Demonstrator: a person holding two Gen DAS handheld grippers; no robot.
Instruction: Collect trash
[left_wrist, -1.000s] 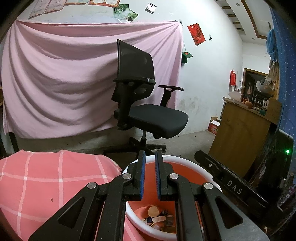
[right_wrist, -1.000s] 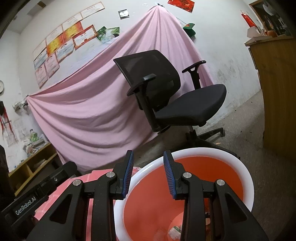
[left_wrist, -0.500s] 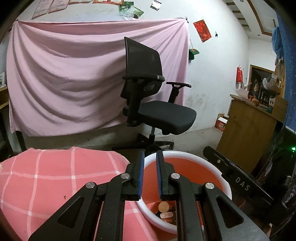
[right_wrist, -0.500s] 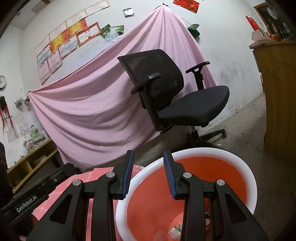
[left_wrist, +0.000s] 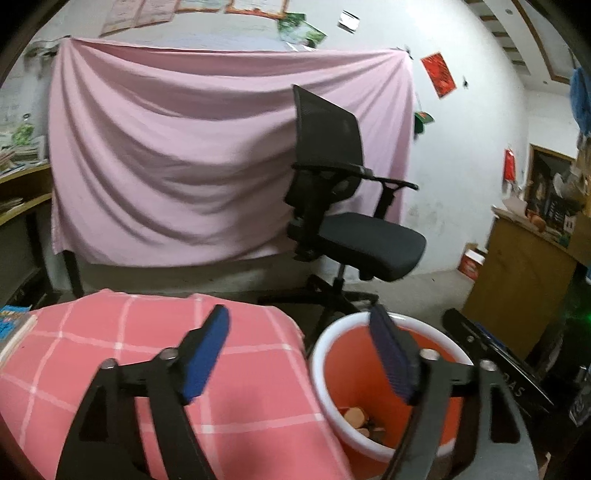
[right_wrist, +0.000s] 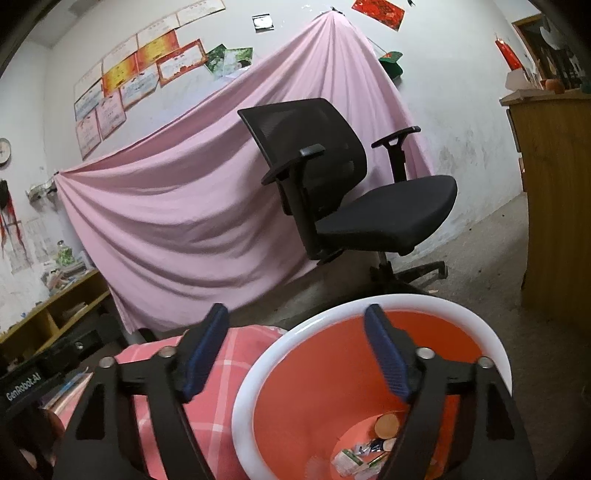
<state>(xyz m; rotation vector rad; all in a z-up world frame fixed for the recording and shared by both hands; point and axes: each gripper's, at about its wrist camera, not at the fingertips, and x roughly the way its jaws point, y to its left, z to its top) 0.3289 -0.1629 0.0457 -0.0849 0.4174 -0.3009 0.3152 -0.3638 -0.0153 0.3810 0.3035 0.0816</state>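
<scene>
Nearest the lens in the left wrist view, the left hand-held gripper (left_wrist: 299, 347) has its blue pads spread wide with nothing between them; its jaws have just been opening from a nearly closed pinch. The right hand-held gripper (right_wrist: 295, 350) has likewise just been opening and is released, empty, its right finger hanging over the bin's mouth. Both letting go together suggests a drop-off is finished and both tools are free for the next piece.

Just beyond, the orange bin (right_wrist: 373, 387) with its white rim fills the lower right of both views; the trash (right_wrist: 364, 454) lies at its bottom as wrappers and a round brown disc. To the bin's left, touching its rim in the pictures, is the pink checked cloth (left_wrist: 147, 350) over the surface, with no litter visible on it. Farther back stands the black office chair (left_wrist: 343, 218), then the pink sheet (left_wrist: 177, 166) on the wall.
</scene>
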